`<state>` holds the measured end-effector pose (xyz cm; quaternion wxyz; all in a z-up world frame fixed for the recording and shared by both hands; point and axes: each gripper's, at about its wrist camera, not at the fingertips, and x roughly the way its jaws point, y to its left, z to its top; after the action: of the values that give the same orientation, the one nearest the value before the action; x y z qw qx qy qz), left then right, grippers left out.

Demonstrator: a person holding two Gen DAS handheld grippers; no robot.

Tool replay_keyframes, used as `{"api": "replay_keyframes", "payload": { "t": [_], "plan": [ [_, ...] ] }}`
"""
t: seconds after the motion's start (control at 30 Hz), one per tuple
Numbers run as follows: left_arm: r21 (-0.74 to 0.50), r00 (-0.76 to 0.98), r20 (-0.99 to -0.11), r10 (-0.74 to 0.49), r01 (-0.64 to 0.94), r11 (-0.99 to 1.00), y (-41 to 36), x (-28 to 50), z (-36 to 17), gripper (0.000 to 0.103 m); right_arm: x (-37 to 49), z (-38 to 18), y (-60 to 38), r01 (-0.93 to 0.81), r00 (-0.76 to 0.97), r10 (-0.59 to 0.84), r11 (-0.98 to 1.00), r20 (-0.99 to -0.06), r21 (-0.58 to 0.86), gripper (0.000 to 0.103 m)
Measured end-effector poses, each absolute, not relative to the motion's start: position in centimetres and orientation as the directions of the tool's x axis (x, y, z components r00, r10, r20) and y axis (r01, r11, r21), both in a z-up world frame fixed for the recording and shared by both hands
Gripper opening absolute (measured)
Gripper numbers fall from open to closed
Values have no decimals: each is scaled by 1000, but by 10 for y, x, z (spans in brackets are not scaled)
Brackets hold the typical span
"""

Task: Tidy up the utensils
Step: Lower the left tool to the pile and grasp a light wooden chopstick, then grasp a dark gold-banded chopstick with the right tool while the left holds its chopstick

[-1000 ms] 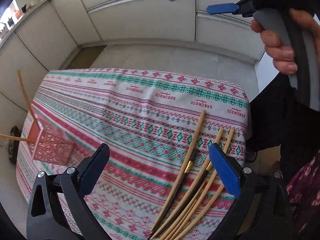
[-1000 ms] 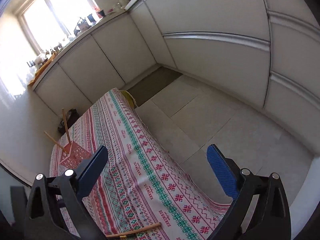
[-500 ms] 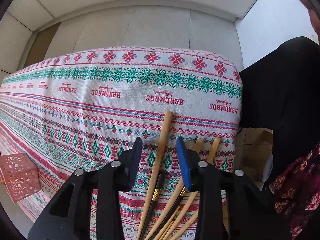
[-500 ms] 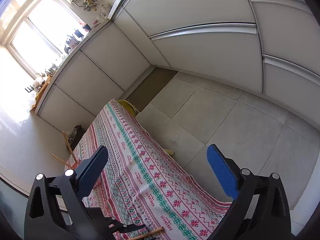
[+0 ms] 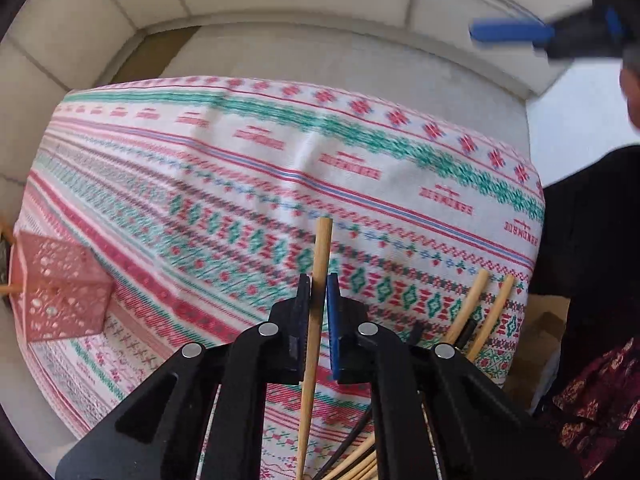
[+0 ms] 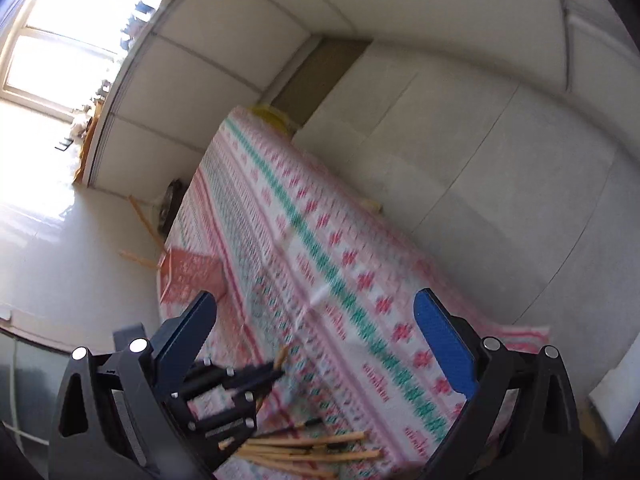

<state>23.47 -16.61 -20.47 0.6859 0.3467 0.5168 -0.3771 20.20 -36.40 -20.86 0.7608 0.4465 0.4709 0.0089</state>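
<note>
The left gripper (image 5: 318, 296) pinched 1 light, stiff, slippery chopstick (image 5: 320, 264) near its thick end; the right gripper (image 6: 316, 332) stood spread beside the pile (image 6: 304, 452).

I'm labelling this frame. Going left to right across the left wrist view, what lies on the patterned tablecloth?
Pink perforated square basket → single wooden chopstick clamped in the left hand-held gripper → remaining wooden chopsticks near the cloth's right edge.
</note>
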Motion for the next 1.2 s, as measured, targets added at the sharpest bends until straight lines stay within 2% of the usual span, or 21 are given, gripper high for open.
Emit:
{"api": "replay_keyframes", "payload": {
  "t": [0.07, 0.13, 0.2, 0.27, 0.33, 0.37, 0.53, 0.67, 0.8, 0.9, 0.97, 1.03, 1.13, 1.2],
  "plan": [
    [97, 253, -941, -223, 835, 542, -142, 238, -181, 7, 209, -235, -339, 427, 441, 559, 557, -702, 712, 96],
    [96, 325, -902, -284, 793, 602, -117, 237, -158, 7, 209, -254, -312, 453, 348, 607, 559, -715, 695, 92],
    [96, 390, -860, -328, 755, 648, -93, 235, -137, 7, 209, -267, -285, 466, 275, 648, 557, -711, 687, 83],
    [93, 440, -823, -360, 730, 678, -74, 228, -124, 7, 207, -281, -261, 508, 195, 683, 543, -704, 668, 62],
    [104, 474, -800, -369, 714, 692, -66, 228, -112, 7, 204, -290, -241, 546, 139, 681, 553, -719, 630, 49],
    [101, 484, -790, -378, 710, 697, -62, 230, -103, 7, 203, -290, -233, 559, 122, 676, 559, -727, 613, 46],
    [86, 523, -750, -405, 684, 724, -43, 225, -84, 7, 203, -277, -220, 610, 107, 580, 603, -807, 514, 48],
    [78, 543, -727, -421, 674, 735, -33, 219, -78, 7, 205, -266, -219, 609, 98, 529, 638, -843, 471, 48],
    [67, 560, -708, -430, 659, 749, -25, 217, -73, 7, 212, -276, -207, 609, 16, 503, 681, -864, 407, 47],
    [64, 578, -693, -431, 645, 762, -19, 214, -68, 7, 225, -278, -194, 589, -9, 441, 728, -898, 351, 42],
    [63, 592, -682, -430, 632, 772, -14, 214, -63, 7, 238, -279, -186, 562, -5, 409, 756, -912, 336, 30],
    [64, 612, -668, -423, 614, 787, -8, 214, -57, 7, 252, -278, -177, 547, 14, 385, 770, -923, 329, 25],
    [50, 641, -643, -418, 580, 813, 6, 216, -49, 7, 271, -278, -168, 501, 41, 334, 808, -942, 308, 25],
    [45, 661, -631, -406, 553, 832, 16, 218, -45, 7, 285, -277, -159, 475, 38, 314, 829, -949, 294, 28]
  ]
}}
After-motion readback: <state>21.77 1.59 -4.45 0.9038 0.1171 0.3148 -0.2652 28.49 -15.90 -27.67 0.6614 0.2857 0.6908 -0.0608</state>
